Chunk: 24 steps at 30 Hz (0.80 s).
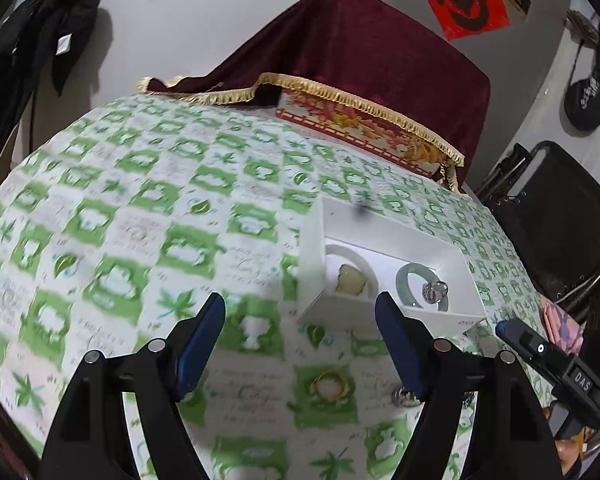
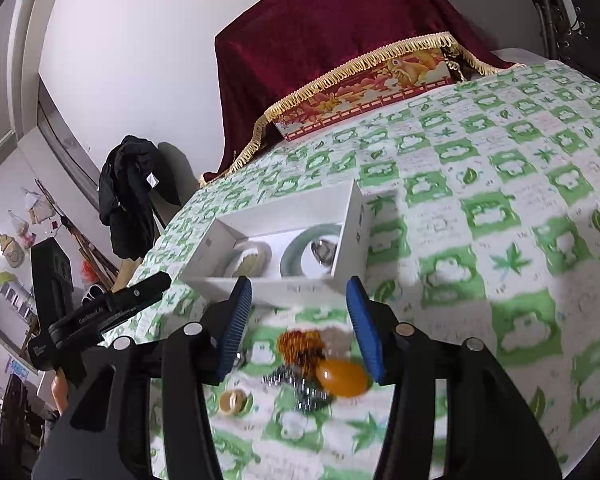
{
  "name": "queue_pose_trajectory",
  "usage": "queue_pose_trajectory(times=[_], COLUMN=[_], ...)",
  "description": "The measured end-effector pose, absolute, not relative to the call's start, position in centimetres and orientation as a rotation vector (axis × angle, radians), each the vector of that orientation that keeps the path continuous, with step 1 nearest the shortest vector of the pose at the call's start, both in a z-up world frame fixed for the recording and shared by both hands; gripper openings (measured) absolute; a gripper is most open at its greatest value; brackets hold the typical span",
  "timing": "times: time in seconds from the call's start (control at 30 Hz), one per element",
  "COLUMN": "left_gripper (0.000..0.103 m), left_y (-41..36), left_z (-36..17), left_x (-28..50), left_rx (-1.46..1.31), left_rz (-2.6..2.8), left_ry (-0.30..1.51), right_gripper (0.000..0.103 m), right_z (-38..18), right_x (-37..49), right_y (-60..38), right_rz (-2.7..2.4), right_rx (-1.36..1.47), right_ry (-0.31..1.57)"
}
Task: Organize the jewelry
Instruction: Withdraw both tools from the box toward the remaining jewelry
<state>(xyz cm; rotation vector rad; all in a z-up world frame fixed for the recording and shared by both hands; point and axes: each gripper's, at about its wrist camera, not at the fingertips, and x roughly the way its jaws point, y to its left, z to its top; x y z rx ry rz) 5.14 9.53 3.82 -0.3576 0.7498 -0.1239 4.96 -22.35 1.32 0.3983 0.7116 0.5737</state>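
Observation:
A white box stands open on the green-patterned tablecloth. Inside lie a pale bangle with a yellowish stone, a green jade bangle and a silver ring. My left gripper is open and empty just short of the box; a gold ring lies on the cloth below it. My right gripper is open in front of the box. Below its fingers lie amber beads, an orange oval stone, a silver bead chain and a pale ring.
A dark red velvet cloth with gold fringe covers a decorated box at the table's back. A black folding chair stands beside the table edge. A black garment hangs on the wall.

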Motion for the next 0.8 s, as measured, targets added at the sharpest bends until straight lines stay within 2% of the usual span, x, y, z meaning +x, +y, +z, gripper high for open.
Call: queue_pose_trajectory(times=[0.23,0.53,0.57,0.7,0.8], left_gripper=[0.078,0.078,0.077,0.063,0.059], left_y=[10.0,5.6,5.3,4.8,4.5], left_z=[3.1,2.1,1.9,1.2,0.8], left_x=[3.2,2.9,3.0,3.5,3.8], left_rx=[-0.353,-0.090,-0.077,-0.059,-0.049], left_rz=[-0.091,-0.083,-0.088,-0.125,-0.135], left_ry=[0.767,0.815,0.820,0.863,0.882], right_gripper=[0.052,0.052,0.052,0.052,0.052], right_z=[0.8,-0.1,-0.2,-0.3,-0.3], right_x=[3.4,3.6,3.7,3.9,3.9], right_y=[-22.7,-23.0,-23.1,-22.9,-22.6], right_rz=[0.550,0.521,0.517,0.515,0.518], right_rx=[0.387,0.397,0.398,0.388,0.376], right_ry=[0.719,0.764,0.771,0.781,0.785])
